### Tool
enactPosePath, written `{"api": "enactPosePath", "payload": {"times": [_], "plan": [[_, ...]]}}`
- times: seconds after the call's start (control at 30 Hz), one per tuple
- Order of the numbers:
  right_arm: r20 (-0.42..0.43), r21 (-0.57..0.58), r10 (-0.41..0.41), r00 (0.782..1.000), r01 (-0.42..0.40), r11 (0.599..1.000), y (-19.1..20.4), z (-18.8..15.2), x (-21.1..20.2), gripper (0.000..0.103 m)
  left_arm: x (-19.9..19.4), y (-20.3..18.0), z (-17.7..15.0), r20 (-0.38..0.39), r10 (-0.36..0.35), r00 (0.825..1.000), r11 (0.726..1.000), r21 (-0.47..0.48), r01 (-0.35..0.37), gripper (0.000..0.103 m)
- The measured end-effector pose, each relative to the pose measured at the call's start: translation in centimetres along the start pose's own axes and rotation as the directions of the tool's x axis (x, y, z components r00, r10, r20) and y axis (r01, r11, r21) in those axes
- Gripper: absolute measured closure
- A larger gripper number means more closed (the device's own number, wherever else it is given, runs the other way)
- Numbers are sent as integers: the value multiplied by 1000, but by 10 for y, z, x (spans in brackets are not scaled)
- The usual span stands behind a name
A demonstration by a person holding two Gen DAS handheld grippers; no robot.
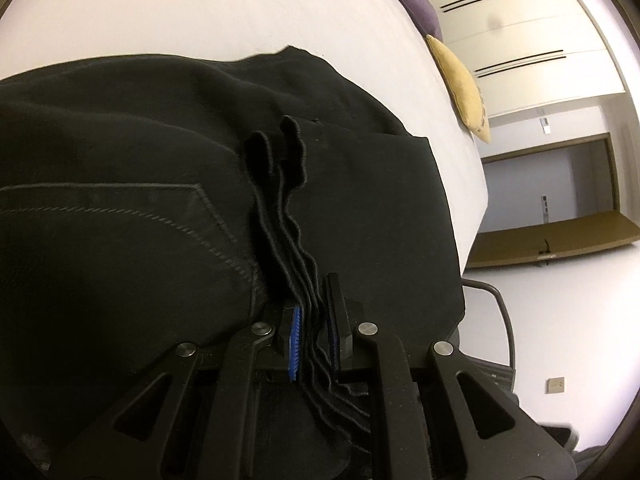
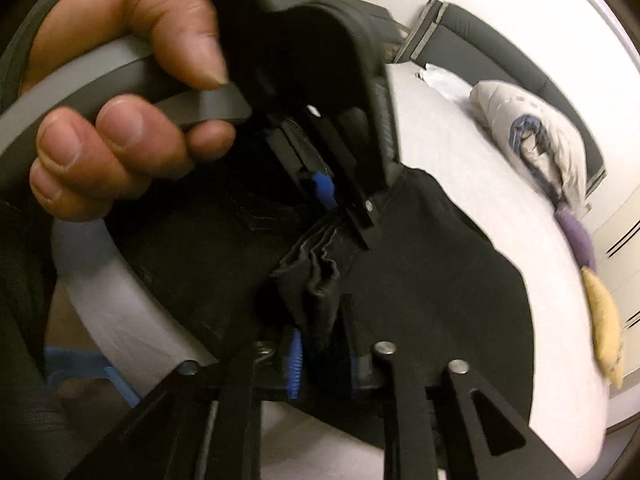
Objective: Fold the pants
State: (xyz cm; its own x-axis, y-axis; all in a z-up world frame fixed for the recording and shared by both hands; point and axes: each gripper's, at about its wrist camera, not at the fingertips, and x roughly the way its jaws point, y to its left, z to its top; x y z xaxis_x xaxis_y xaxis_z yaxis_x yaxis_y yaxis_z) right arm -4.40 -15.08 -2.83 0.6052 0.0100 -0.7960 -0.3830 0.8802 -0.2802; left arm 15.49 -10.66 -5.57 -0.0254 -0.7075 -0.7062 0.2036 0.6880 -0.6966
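The black pants (image 1: 140,184) lie on the white bed, a back pocket with stitched seam at the left of the left wrist view. My left gripper (image 1: 314,320) is shut on several stacked layers of the pants' edge, which run wavy between its blue pads. In the right wrist view the pants (image 2: 432,300) spread over the bed to the right. My right gripper (image 2: 320,352) is shut on a bunched fold of the same edge. The left gripper (image 2: 336,200) shows there too, held by a hand just above, clamped on the same edge.
The white bed (image 1: 248,12) fills the background. A purple pillow (image 1: 416,4) and a yellow pillow (image 1: 460,84) lie at its far right edge, beside white wardrobe doors (image 1: 520,40). A rolled duvet (image 2: 532,132) lies by the dark headboard (image 2: 500,52). A grey chair arm (image 1: 504,316) stands beside the bed.
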Motion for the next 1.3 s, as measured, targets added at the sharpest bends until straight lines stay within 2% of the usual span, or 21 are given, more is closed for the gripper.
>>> {"api": "enactPosePath", "payload": {"times": [0.03,0.07,0.2,0.27,0.33,0.4,0.47,0.53,0.6,0.67,0.7,0.77,0.83,0.9,1.0,1.03,1.1,1.17,1.23,1.3], "plan": [[0,13,20,1000,-20,1000,-5,0,-3,52,-2,-2,-1,5,10,1000,1000,3,-10,91],[1,29,51,999,-51,998,-13,-1,-6,47,-6,-2,-2,11,26,1000,1000,9,-26,91],[49,156,209,977,-215,964,-64,-8,-30,45,-17,-5,-3,43,110,993,994,21,-111,91],[102,271,268,958,-286,919,-112,-15,-35,45,-23,-14,-4,84,173,981,984,27,-175,91],[155,400,304,940,-341,851,-166,-24,-29,45,-24,-29,-3,109,153,982,986,49,-159,91],[261,503,385,886,-465,729,-220,-36,-17,45,-19,-46,-4,117,122,986,987,86,-133,91],[362,586,449,817,-574,572,-269,-46,8,45,-4,-67,-8,110,87,990,984,143,-103,91],[456,636,504,734,-665,393,-306,-56,40,45,15,-78,-11,86,95,992,978,178,-109,91],[511,659,504,696,-694,290,-328,-60,67,45,40,-84,-16,49,108,993,974,196,-116,91],[552,667,530,644,-722,184,-348,-59,103,45,62,-86,-21,21,137,990,969,205,-139,91],[549,676,533,644,-717,170,-351,-57,116,45,64,-84,-23,37,133,990,967,215,-138,91],[517,694,580,630,-705,148,-349,-55,142,45,67,-84,-23,47,115,992,969,216,-122,91],[453,721,632,629,-675,156,-338,-58,158,46,68,-79,-22,38,85,996,978,188,-91,91],[436,710,648,624,-681,179,-329,-65,154,47,71,-73,-21,33,55,998,985,161,-59,91],[470,711,641,607,-691,133,-322,-85,138,47,76,-74,-19,42,46,998,986,160,-52,91],[469,711,646,602,-691,128,-310,-90,130,46,74,-71,-22,44,44,998,986,161,-51,91],[438,711,671,598,-687,149,-288,-107,109,46,78,-72,-19,49,31,998,988,152,-38,91],[418,701,686,595,-692,174,-271,-115,92,46,63,-57,-25,54,22,998,989,147,-30,91],[392,700,691,607,-684,204,-254,-120,75,45,60,-53,-27,61,20,998,989,145,-29,91],[383,707,686,618,-674,213,-239,-127,59,41,60,-54,-28,70,24,997,989,143,-34,91]]}}
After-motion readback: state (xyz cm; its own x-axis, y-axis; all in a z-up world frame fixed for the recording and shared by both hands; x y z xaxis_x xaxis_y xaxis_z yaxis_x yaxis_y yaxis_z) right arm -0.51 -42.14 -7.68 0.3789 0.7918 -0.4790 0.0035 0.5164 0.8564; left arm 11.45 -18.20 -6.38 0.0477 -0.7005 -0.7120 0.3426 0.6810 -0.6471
